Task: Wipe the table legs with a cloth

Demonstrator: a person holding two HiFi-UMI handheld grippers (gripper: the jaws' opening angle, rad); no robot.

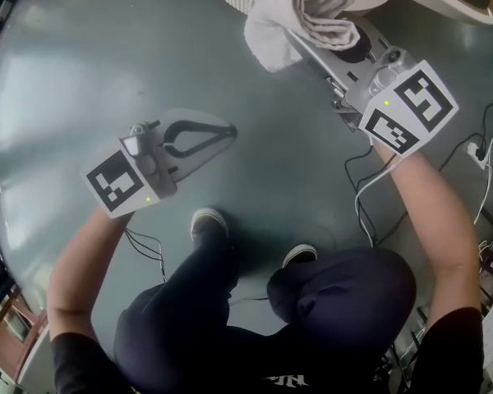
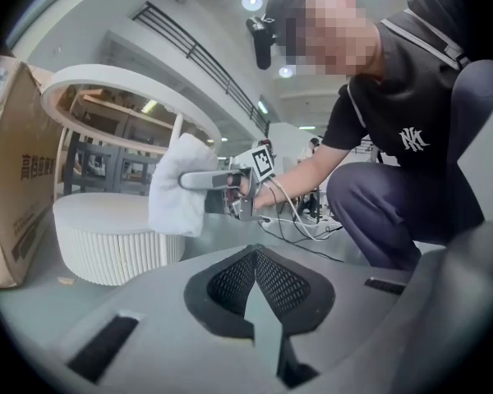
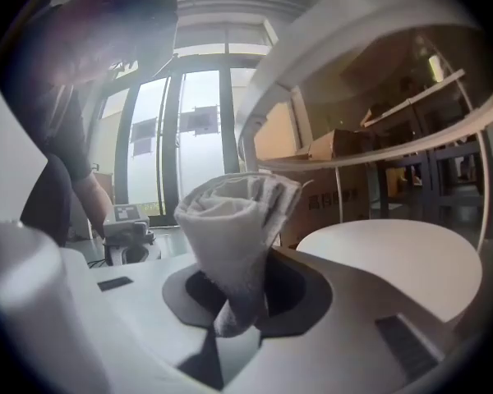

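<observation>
A cardboard box (image 2: pixel 8 179) stands beside the ribbed table base (image 2: pixel 107 236), with cables (image 1: pixel 370 195) on the floor (image 1: pixel 107 72). Our right tool (image 3: pixel 234 298) grips the rolled cloth (image 1: pixel 300 19) near that base; our left tool (image 1: pixel 228 130) is closed and empty.

I'm looking at a big open hall, more showroom or storeroom than home. Around the white round table (image 2: pixel 107 249) runs a bare grey polished floor (image 1: pixel 107 72) with loose cables (image 2: pixel 304 230). High above the table I see round ceiling lights (image 2: pixel 252 2) and a balcony railing (image 2: pixel 193 56). Beside it there's a printed cardboard box (image 2: pixel 16 179), behind it shelving (image 2: pixel 107 150), and beyond it tall windows (image 3: pixel 160 130).
</observation>
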